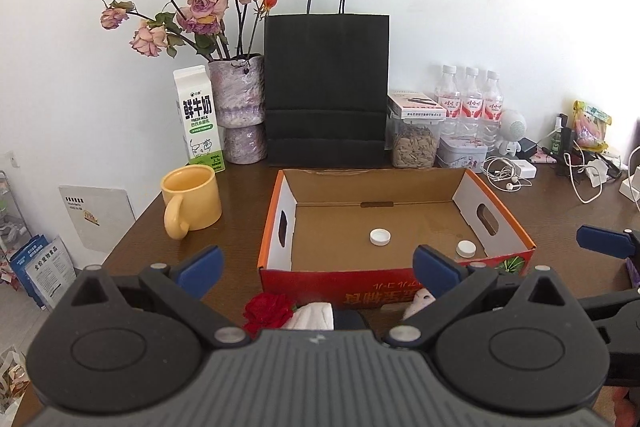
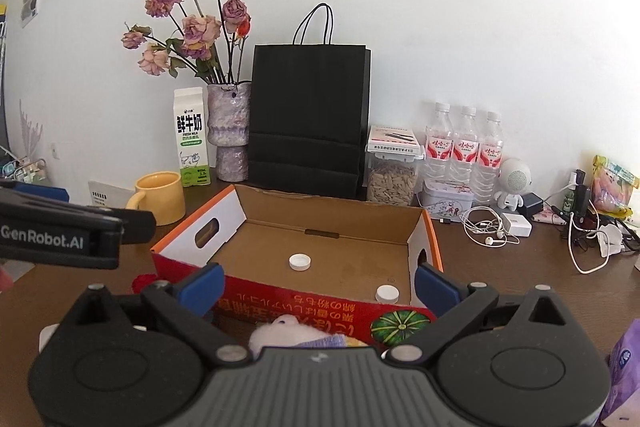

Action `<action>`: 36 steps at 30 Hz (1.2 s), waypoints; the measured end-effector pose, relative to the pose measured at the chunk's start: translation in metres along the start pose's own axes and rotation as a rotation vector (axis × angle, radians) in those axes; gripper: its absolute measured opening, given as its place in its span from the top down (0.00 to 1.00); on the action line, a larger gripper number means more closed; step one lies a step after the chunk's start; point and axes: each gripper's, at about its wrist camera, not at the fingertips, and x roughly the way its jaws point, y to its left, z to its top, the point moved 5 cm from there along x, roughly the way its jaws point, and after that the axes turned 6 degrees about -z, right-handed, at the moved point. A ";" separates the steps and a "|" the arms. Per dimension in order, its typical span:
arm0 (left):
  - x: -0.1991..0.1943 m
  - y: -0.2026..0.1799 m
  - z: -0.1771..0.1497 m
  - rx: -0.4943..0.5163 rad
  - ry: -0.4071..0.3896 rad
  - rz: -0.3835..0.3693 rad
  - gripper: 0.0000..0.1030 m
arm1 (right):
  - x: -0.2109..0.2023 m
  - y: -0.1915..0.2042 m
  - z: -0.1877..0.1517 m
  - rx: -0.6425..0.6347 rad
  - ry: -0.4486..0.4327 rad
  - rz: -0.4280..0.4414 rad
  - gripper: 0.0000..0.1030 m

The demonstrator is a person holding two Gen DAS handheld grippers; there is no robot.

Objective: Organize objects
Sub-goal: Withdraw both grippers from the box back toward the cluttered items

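1. Left wrist view: the left gripper (image 1: 318, 269) hangs over the near edge of the tabletop (image 1: 240, 187), its jaws wide apart and holding nothing.
2. Beyond the jaws stands an open cardboard box (image 1: 396, 277); two white bottle caps (image 1: 379, 237) lie on its floor, well apart from both fingers.
3. Just before the box, between the jaws, lie a red flower (image 1: 267, 311) and a white cloth (image 1: 316, 315).
4. Right wrist view: the right gripper (image 2: 319, 285) also has its jaws spread and empty, pointing at the box's red front wall.
5. A white plush toy (image 2: 280, 335) lies between these jaws, close to the gripper body.
6. A yellow mug (image 1: 192, 199) stands left of the box.
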 end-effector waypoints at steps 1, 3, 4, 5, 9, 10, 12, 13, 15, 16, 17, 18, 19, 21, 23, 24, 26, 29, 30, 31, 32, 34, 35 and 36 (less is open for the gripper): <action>-0.004 0.001 -0.003 -0.001 0.001 0.001 0.00 | -0.004 -0.001 -0.003 0.001 0.001 -0.001 0.01; -0.010 0.003 -0.008 -0.003 0.004 0.006 0.00 | -0.012 -0.003 -0.009 0.004 0.003 -0.005 0.01; -0.014 0.003 -0.012 -0.004 0.006 0.009 0.00 | -0.016 -0.004 -0.012 0.006 0.004 -0.009 0.01; -0.016 0.004 -0.015 -0.006 0.009 0.010 0.00 | -0.020 -0.005 -0.015 0.008 0.005 -0.011 0.01; -0.028 0.006 -0.030 -0.006 0.019 0.014 0.00 | -0.033 -0.010 -0.028 0.017 0.013 -0.022 0.00; -0.031 0.007 -0.034 -0.005 0.020 0.015 0.00 | -0.037 -0.011 -0.032 0.018 0.015 -0.024 0.00; -0.035 0.009 -0.042 -0.007 0.027 0.022 0.00 | -0.044 -0.014 -0.040 0.021 0.022 -0.029 0.00; -0.036 0.010 -0.046 -0.013 0.032 0.023 0.00 | -0.046 -0.015 -0.044 0.023 0.027 -0.031 0.00; -0.040 0.013 -0.054 -0.024 0.039 0.019 0.00 | -0.051 -0.018 -0.053 0.029 0.039 -0.037 0.00; -0.042 0.015 -0.058 -0.027 0.042 0.020 0.00 | -0.053 -0.018 -0.057 0.029 0.043 -0.040 0.00; -0.045 0.015 -0.061 -0.027 0.043 0.023 0.00 | -0.056 -0.019 -0.060 0.030 0.046 -0.044 0.00; -0.048 0.017 -0.065 -0.028 0.043 0.026 0.00 | -0.059 -0.020 -0.064 0.031 0.049 -0.047 0.00; -0.050 0.019 -0.069 -0.028 0.043 0.030 0.00 | -0.062 -0.021 -0.068 0.033 0.050 -0.049 0.00; -0.053 0.023 -0.075 -0.033 0.045 0.035 0.00 | -0.067 -0.023 -0.074 0.038 0.056 -0.054 0.00; -0.056 0.028 -0.082 -0.045 0.051 0.035 0.00 | -0.071 -0.025 -0.081 0.045 0.062 -0.060 0.00; -0.057 0.030 -0.086 -0.047 0.055 0.034 0.00 | -0.072 -0.027 -0.084 0.048 0.064 -0.061 0.00; -0.057 0.034 -0.092 -0.048 0.063 0.038 0.00 | -0.073 -0.029 -0.091 0.052 0.073 -0.065 0.00; -0.055 0.039 -0.103 -0.052 0.078 0.040 0.00 | -0.073 -0.033 -0.103 0.058 0.087 -0.070 0.00; -0.054 0.041 -0.106 -0.054 0.082 0.041 0.00 | -0.072 -0.034 -0.106 0.061 0.092 -0.072 0.00; -0.053 0.042 -0.109 -0.057 0.086 0.041 0.00 | -0.071 -0.035 -0.109 0.063 0.096 -0.075 0.00; -0.051 0.043 -0.112 -0.060 0.090 0.041 0.00 | -0.070 -0.037 -0.113 0.066 0.104 -0.082 0.00; -0.047 0.045 -0.117 -0.062 0.100 0.041 0.00 | -0.067 -0.040 -0.118 0.071 0.115 -0.089 0.00; -0.045 0.045 -0.119 -0.062 0.104 0.043 0.00 | -0.065 -0.041 -0.120 0.072 0.118 -0.093 0.00; -0.042 0.046 -0.121 -0.064 0.108 0.046 0.00 | -0.064 -0.043 -0.122 0.075 0.121 -0.096 0.00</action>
